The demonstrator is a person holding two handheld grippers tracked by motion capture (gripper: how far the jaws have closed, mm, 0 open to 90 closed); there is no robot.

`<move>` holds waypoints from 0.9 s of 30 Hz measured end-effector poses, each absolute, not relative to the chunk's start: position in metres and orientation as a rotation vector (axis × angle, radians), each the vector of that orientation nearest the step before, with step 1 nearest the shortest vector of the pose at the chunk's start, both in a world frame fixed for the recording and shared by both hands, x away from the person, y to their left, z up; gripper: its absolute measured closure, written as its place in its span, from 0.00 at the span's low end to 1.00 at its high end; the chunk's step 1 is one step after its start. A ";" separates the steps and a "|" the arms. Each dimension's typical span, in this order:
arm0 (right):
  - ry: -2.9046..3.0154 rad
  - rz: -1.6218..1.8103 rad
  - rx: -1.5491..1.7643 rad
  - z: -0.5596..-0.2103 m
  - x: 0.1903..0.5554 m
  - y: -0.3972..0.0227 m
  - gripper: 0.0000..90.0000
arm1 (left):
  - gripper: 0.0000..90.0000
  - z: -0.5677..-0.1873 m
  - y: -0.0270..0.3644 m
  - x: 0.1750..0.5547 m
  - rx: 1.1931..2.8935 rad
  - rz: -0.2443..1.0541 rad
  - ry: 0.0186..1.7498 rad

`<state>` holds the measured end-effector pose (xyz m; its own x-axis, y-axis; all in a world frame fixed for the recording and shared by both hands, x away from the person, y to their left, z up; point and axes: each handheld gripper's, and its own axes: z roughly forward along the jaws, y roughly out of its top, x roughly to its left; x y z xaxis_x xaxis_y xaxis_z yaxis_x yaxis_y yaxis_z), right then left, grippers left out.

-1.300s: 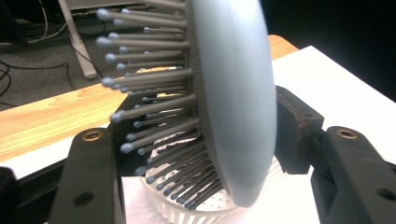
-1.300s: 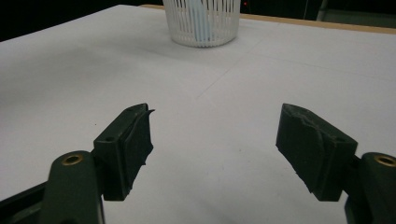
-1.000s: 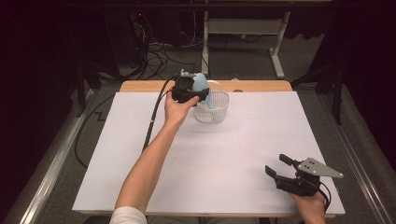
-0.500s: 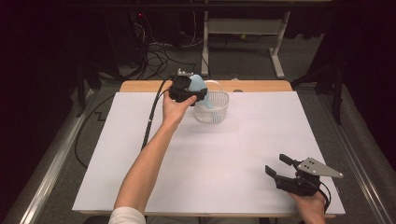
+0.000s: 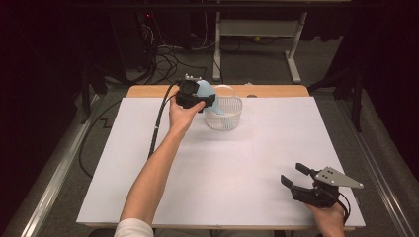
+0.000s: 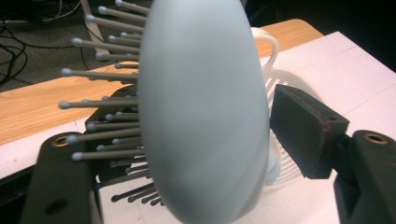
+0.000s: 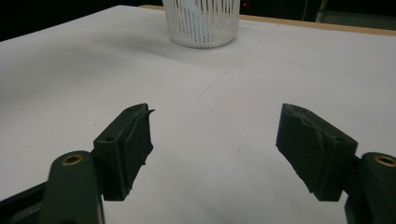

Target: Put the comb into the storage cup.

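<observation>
Brush (image 6: 201,116) sits between left tongs (image 5: 210,101) over basket (image 5: 225,114), far on tabletop (image 5: 247,163); jaws have just been opening, right pad clear. We should open fully, let it drop in. Right tongs (image 5: 291,175) apart, empty.

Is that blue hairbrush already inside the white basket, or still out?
Partly in. The hairbrush leans over the basket rim, between the left gripper jaws, which have just been opening.
</observation>
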<state>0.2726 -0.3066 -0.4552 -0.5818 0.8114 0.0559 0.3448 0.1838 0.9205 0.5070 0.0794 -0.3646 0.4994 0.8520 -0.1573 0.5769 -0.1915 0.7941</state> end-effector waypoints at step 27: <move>2.013 1.381 1.081 -0.455 0.273 -0.306 0.30 | 0.28 -0.370 0.097 0.501 1.855 0.394 1.215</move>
